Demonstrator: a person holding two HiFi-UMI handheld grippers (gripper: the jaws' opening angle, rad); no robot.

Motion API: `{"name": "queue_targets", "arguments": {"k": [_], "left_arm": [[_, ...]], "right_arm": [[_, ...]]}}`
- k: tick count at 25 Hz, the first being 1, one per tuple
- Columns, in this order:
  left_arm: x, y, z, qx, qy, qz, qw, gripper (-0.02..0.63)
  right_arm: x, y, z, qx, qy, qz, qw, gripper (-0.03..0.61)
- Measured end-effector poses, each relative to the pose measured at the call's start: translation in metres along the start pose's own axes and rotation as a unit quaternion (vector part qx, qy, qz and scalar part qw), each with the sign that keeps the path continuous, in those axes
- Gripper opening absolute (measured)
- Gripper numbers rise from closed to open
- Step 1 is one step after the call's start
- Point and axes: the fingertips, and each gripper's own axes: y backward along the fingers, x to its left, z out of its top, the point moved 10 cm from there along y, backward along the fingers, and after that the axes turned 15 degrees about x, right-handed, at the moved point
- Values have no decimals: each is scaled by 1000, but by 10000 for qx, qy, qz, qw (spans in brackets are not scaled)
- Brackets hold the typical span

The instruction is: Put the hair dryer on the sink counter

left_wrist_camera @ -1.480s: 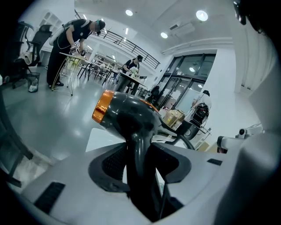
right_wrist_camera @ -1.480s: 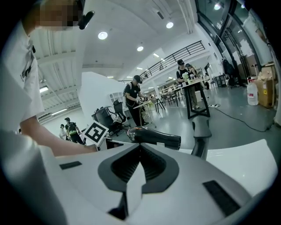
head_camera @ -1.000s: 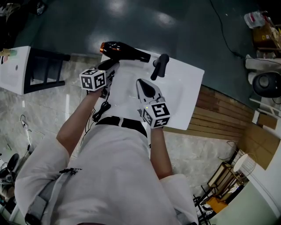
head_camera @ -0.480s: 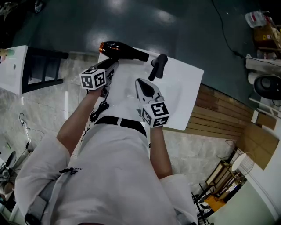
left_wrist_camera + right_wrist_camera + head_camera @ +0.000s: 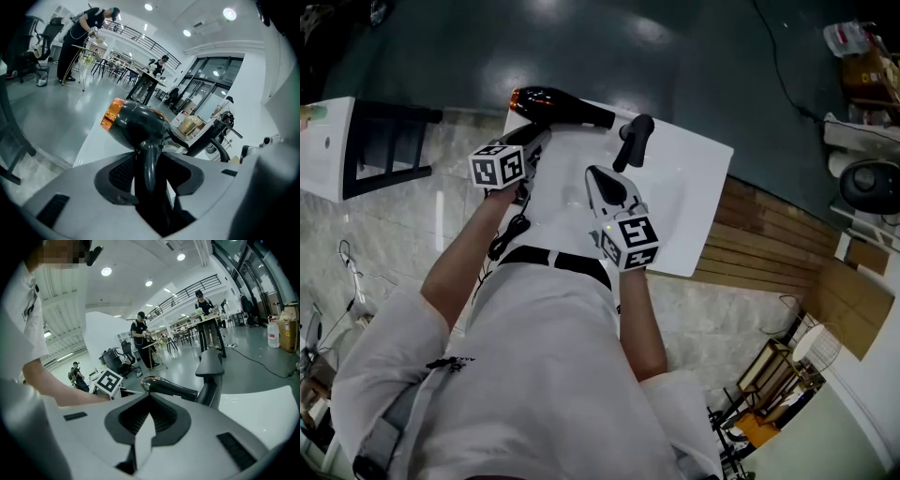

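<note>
The black hair dryer (image 5: 567, 108) with an orange rear end lies across the back left corner of the white sink counter (image 5: 698, 202). My left gripper (image 5: 534, 142) is shut on its handle. In the left gripper view the handle (image 5: 149, 171) runs between the pads and the dryer body (image 5: 136, 122) is just ahead. I cannot tell whether the body touches the counter. My right gripper (image 5: 600, 180) hovers over the basin, shut and holding nothing. The right gripper view shows the dryer's barrel (image 5: 171, 388) beyond its jaws.
A black faucet (image 5: 634, 141) stands at the counter's back, right of the dryer, and shows as the faucet (image 5: 211, 373) in the right gripper view. The dryer's black cord (image 5: 508, 236) hangs off the counter's left edge. A black frame (image 5: 394, 141) stands to the left, and wooden planks (image 5: 769, 239) lie to the right.
</note>
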Motion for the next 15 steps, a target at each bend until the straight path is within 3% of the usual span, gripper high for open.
{"name": "queue_targets", "arguments": {"k": [15], "left_arm": [[-7, -9, 0, 271, -266, 274, 9989, 178]], "right_arm": [[-6, 4, 1, -15, 32, 21, 10000, 8]]}}
